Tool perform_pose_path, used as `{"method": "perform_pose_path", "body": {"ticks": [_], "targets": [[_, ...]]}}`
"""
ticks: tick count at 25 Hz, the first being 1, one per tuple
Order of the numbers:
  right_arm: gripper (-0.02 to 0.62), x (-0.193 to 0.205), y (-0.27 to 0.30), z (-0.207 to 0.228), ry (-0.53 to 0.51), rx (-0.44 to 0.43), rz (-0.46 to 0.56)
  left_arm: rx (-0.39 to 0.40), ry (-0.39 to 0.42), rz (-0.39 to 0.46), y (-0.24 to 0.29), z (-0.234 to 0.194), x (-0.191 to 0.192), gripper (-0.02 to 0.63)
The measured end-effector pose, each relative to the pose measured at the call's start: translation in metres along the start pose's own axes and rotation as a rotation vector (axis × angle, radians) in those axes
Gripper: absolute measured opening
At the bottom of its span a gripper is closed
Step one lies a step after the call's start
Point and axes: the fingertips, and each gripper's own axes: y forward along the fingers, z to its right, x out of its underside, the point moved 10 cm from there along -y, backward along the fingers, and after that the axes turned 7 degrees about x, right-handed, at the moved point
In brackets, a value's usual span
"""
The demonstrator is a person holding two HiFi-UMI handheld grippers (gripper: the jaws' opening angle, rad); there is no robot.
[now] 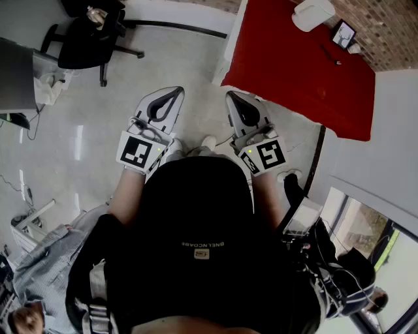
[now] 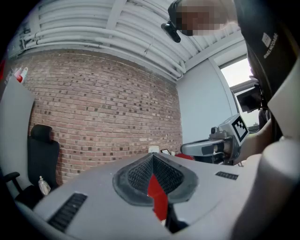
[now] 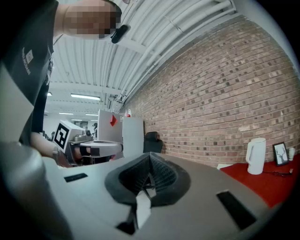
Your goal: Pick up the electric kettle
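Note:
A white electric kettle (image 1: 312, 13) stands on the far side of a red table (image 1: 294, 65) at the upper right of the head view. It also shows upright in the right gripper view as the kettle (image 3: 255, 156), far off to the right on that red table (image 3: 269, 180). My left gripper (image 1: 176, 91) and right gripper (image 1: 232, 96) are held level side by side in front of my body, over the floor and short of the table. Both are shut with nothing between their fingers: left gripper (image 2: 152, 157), right gripper (image 3: 150, 157).
A small framed picture (image 1: 344, 32) and a thin dark item lie on the red table near the kettle. A black office chair (image 1: 88, 32) and a grey desk (image 1: 16, 75) stand at the left. A brick wall (image 3: 225, 93) runs behind the table.

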Motion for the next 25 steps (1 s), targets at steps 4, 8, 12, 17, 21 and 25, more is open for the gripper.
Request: {"method": "perform_pose_path", "body": {"ticks": [4,8,12,17,21,25], "targets": [[0.006,0.002,-0.005,0.007,0.006,0.006,-0.001,0.006,0.017,0.018,0.008,0.006,-0.002,0.005],[0.006,0.003,-0.010,0.016,0.008,0.015,0.001,0.022,0.035,-0.003,0.018,0.012,0.000,0.005],[0.006,0.005,-0.016,0.033,0.009,0.024,0.008,0.030,0.042,-0.008,0.035,0.019,0.001,0.005],[0.008,0.008,-0.026,0.066,0.051,0.031,0.033,0.024,0.050,-0.020,0.064,0.028,0.000,0.005],[0.008,0.011,-0.034,0.088,0.072,0.033,0.049,0.015,0.062,-0.014,0.083,0.035,-0.003,0.005],[0.008,0.019,-0.043,0.111,0.103,0.040,0.055,0.007,0.082,-0.028,0.099,0.044,-0.002,0.005]]}}
